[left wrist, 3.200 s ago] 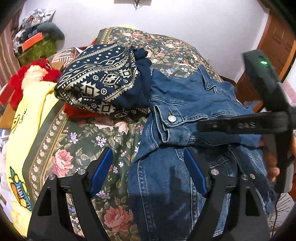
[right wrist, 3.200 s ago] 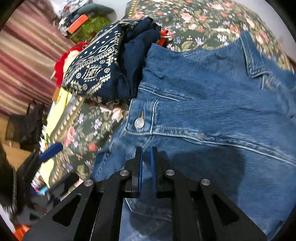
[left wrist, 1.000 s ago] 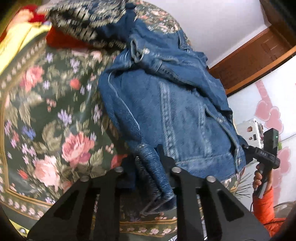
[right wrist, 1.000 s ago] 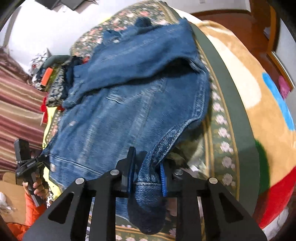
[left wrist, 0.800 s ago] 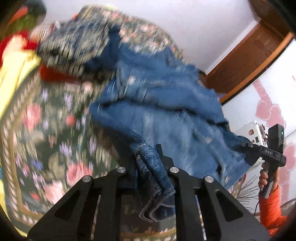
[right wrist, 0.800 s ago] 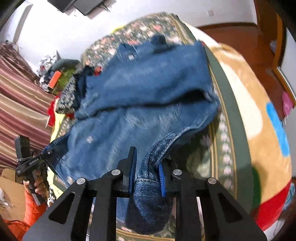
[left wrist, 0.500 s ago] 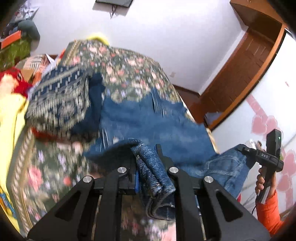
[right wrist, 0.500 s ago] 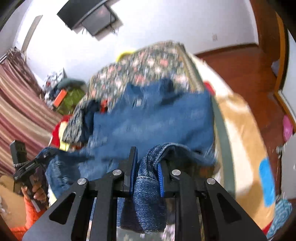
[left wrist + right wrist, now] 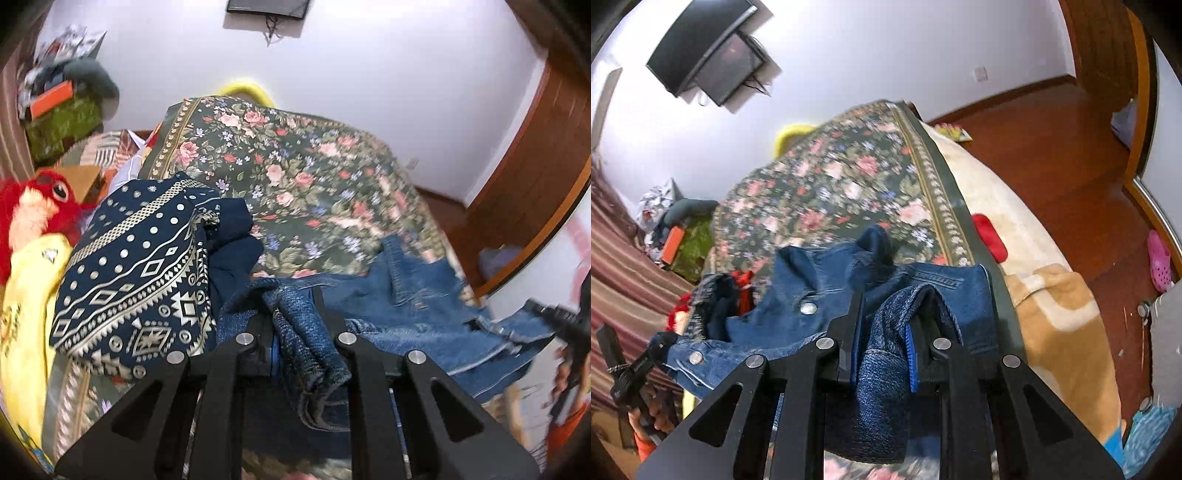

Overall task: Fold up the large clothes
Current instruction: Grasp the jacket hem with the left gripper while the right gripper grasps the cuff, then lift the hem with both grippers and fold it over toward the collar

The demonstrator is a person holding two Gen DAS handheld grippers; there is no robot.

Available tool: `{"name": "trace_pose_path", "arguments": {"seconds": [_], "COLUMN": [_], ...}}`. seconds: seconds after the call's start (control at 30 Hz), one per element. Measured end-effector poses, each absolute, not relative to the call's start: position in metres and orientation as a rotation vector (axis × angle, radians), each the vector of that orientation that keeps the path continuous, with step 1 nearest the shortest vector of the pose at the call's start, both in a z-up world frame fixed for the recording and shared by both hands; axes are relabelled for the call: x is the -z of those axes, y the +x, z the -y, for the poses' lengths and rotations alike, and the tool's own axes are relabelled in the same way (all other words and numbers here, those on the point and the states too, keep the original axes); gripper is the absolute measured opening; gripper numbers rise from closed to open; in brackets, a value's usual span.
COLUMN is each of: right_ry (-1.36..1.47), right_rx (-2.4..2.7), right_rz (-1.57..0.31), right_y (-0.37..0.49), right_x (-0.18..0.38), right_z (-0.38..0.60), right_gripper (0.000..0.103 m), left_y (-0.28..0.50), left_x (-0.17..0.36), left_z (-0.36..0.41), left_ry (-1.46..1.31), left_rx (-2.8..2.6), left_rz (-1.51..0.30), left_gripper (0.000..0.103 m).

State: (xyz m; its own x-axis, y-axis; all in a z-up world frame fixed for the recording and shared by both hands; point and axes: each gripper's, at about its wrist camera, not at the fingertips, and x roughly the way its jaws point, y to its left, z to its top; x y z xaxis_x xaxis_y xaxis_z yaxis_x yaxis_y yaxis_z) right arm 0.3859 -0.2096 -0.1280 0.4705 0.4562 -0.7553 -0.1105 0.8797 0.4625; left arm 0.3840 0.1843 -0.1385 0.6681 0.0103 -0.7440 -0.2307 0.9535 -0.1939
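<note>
Blue denim jacket (image 9: 424, 295) on a bed with a dark green flowery blanket (image 9: 295, 166). Near edge of the jacket lifted up off the blanket, held at two spots. Rest of the jacket bunched in a heap on the blanket, collar and silver snap buttons showing in the right wrist view.

Left black two-finger gripper (image 9: 295, 332) clenched tight on a thick fold of the denim. Cloth squeezed between the blue pads, a loose end hanging down in front of the black frame.

Right black two-finger gripper (image 9: 882, 332) clamped on another fold of the same jacket. Denim bulging up over the finger tips and drooping below them.

Each gripper seen small in the other's view, at the far corner of the lifted edge. A hand with an orange sleeve wrapped around each handle.

Just beside the jacket, on its left in the left wrist view, a folded navy cloth with cream zigzag and dot patterns (image 9: 140, 273), touching the denim. Past that, a red fluffy toy bird (image 9: 33, 206) and a yellow cloth (image 9: 26, 314).

On the white wall, a black flat screen (image 9: 705, 62). To the right of the bed, a tan and cream blanket (image 9: 1060, 321), then a brown wooden floor (image 9: 1052, 147) with a pink rubber shoe (image 9: 1160, 262).
</note>
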Motion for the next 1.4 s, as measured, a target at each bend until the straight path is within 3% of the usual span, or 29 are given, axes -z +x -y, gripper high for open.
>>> {"name": "trace_pose_path", "arguments": {"seconds": [0.3,0.67,0.7,0.73,0.8,0.83,0.87,1.03,1.4], "right_ry": [0.246,0.261,0.252,0.241,0.202,0.173,0.154,0.085,-0.038], "right_rx": [-0.335,-0.378,-0.377,-0.366,-0.311,-0.29,-0.288,-0.306,-0.45], "right_rz": [-1.131,-1.196,-1.193,-1.186,-1.16,-1.123,-1.104,-1.075,-1.106], "right_y": [0.401,0.388,0.384,0.38,0.372,0.363,0.357,0.334,0.294], "right_x": [0.185,0.177,0.174,0.171,0.163,0.156,0.151,0.135,0.152], "right_z": [0.198,0.211,0.212,0.211,0.212,0.214,0.215,0.209,0.149], "right_gripper": [0.017,0.027,0.03,0.04,0.065,0.068,0.068,0.068,0.068], "left_y": [0.412,0.405,0.403,0.4,0.393,0.389,0.384,0.358,0.333], "left_x": [0.208,0.225,0.222,0.218,0.209,0.204,0.197,0.172,0.194], "left_z": [-0.175,-0.15,-0.15,-0.15,-0.15,-0.15,-0.149,-0.133,-0.065], "left_ry": [-0.154,0.043,0.041,0.034,0.017,0.011,0.003,0.006,0.068], "left_rx": [-0.158,-0.121,-0.12,-0.116,-0.113,-0.111,-0.098,-0.039,0.144], "left_rz": [-0.951,-1.036,-1.036,-1.033,-1.017,-1.003,-0.981,-0.921,-0.996], "left_gripper": [0.014,0.022,0.023,0.028,0.042,0.053,0.058,0.064,0.065]}}
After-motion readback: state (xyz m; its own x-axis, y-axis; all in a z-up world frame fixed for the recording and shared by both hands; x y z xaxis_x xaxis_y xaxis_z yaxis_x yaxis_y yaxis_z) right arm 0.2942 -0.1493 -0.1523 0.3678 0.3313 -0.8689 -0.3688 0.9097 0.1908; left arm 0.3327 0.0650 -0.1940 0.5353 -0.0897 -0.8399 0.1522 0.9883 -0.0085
